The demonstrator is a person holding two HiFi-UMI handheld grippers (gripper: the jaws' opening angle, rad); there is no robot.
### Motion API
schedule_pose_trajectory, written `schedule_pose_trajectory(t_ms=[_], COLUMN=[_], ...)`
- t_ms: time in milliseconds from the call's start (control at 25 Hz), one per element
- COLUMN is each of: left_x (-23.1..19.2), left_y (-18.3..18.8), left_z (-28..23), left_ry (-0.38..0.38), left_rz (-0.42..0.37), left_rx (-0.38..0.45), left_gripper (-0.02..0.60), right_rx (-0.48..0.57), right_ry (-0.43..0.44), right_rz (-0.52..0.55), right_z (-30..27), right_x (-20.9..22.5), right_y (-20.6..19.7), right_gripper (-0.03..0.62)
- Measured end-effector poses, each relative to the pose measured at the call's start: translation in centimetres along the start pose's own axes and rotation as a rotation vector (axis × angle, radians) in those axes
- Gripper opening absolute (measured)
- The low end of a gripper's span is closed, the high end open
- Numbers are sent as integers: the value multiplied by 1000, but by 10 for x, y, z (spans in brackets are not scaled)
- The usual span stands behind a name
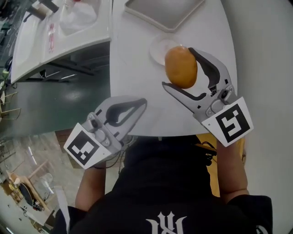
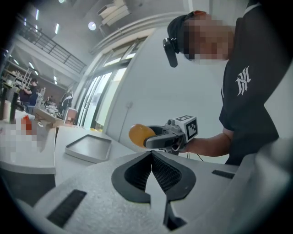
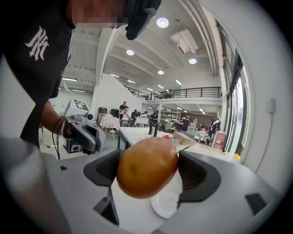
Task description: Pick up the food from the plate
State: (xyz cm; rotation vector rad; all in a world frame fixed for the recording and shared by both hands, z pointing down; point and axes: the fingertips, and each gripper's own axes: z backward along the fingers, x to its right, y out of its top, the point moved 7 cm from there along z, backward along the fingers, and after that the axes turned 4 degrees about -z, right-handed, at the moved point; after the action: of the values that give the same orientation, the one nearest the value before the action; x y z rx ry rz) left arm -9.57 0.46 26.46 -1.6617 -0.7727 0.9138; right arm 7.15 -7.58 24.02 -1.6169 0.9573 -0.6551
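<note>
left claw (image 2: 151, 168) pressed together, right claw (image 2: 149, 138) gripping orange food (image 2: 137, 134) — tray (image 2: 88, 149) nearby

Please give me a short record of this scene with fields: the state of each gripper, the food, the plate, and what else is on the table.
right gripper: jaws shut on the food, one on each side
food: one rounded orange-brown piece, held up off the plate
plate: small, white, on the table under the food; its visible part is bare
left gripper: jaws together, nothing between them, near the table's near edge
table: white
tray: grey, at the far end of the table, looks empty
</note>
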Motion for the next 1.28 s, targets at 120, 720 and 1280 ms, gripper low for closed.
schedule_pose_trajectory(t_ms=[120, 720, 1280], left_x=[20, 122, 191], left_y=[9, 40, 51], left_z=[22, 40, -8], left_ry=[-3, -141, -140], left_rz=[-49, -185, -224], left_rx=[43, 155, 84], left_gripper=[8, 8, 8], right_rx=[56, 208, 272], right_ry=[-46, -27, 76], right_rz=[48, -127, -191], right_z=[28, 151, 220], right_x=[-25, -125, -123], right_y=[28, 52, 26], right_gripper=[377, 377, 377])
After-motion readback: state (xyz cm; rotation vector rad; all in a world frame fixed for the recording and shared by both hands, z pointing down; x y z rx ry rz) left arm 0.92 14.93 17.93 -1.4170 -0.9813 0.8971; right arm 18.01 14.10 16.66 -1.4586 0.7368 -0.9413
